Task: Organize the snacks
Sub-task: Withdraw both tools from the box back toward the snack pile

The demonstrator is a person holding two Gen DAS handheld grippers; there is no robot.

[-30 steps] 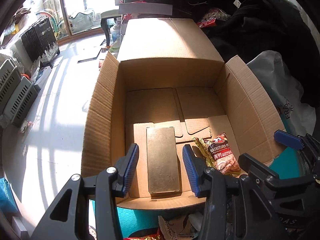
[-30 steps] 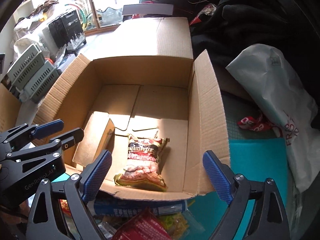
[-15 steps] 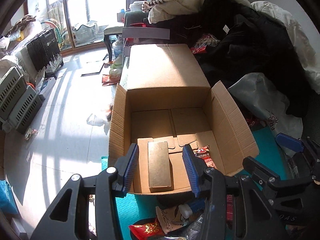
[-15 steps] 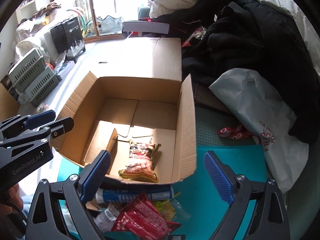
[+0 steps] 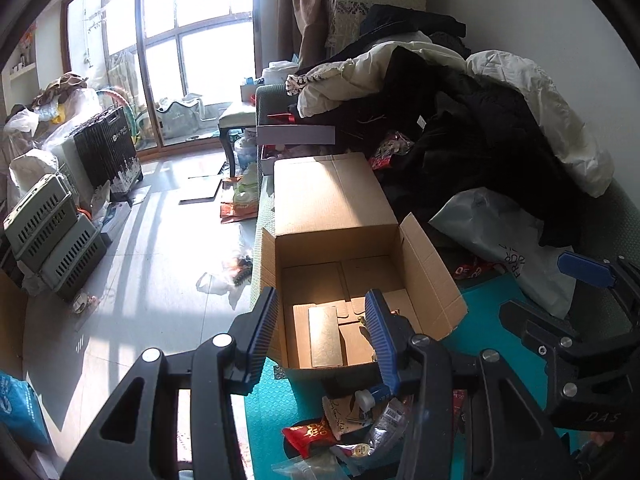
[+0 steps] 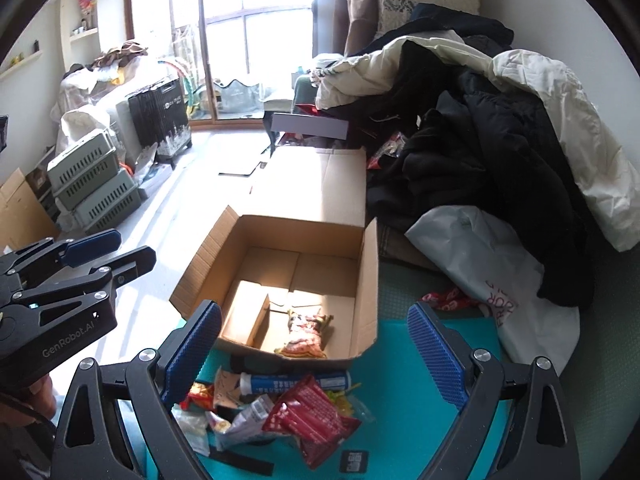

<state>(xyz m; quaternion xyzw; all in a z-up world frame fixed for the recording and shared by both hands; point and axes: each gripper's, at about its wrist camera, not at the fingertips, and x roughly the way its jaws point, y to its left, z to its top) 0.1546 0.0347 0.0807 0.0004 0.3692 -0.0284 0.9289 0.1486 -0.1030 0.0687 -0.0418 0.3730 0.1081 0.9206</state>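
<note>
An open cardboard box (image 5: 424, 276) (image 6: 366, 280) stands on a teal mat. Inside lie a flat gold box (image 5: 326, 336) at its left and a red-and-yellow snack bag (image 6: 302, 334) at its right. A pile of loose snacks (image 6: 280, 412) (image 5: 352, 420) lies on the mat in front of the box, with a red packet (image 6: 316, 420) and a blue-and-white tube (image 6: 294, 380). My left gripper (image 5: 322, 330) is open and empty above the box's near edge. My right gripper (image 6: 314, 354) is wide open and empty above the pile.
A teal mat (image 6: 404, 392) covers the surface. A white plastic bag (image 6: 480, 264) and a heap of dark and white clothes (image 6: 480, 132) lie to the right. Grey crates (image 6: 92, 192) and a black case (image 5: 108, 148) stand on the floor at left.
Both grippers have pulled back and up from the box, which now looks smaller and farther. The snack pile in front of the box has come into view. Both stay open and empty.
</note>
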